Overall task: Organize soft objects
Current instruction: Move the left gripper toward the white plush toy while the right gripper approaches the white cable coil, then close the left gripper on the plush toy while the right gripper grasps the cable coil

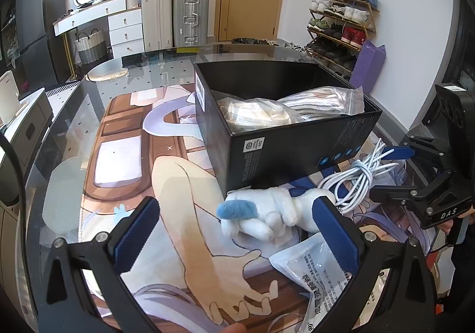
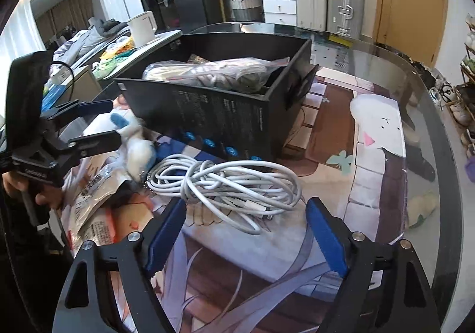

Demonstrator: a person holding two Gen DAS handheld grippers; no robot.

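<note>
With your right gripper (image 2: 246, 232) spread empty before the cable (image 2: 225, 184) at mid-frame, below the box (image 2: 222, 113), and your left gripper (image 1: 234, 229) spread around the plush (image 1: 261, 214), close on the cable next.

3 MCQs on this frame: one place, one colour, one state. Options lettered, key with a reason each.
1. Where is the coiled cable?
A. in the black box
B. on the mat beside the black box
C. on the shoe rack

2. The cable's colour?
A. white
B. red
C. black

3. The right gripper is:
A. shut on the cable
B. shut on the plush toy
C. open

Key: B, it lies on the mat against the box's side; A, its strands are white; C, the pads stand apart and clear of the cable.
</note>
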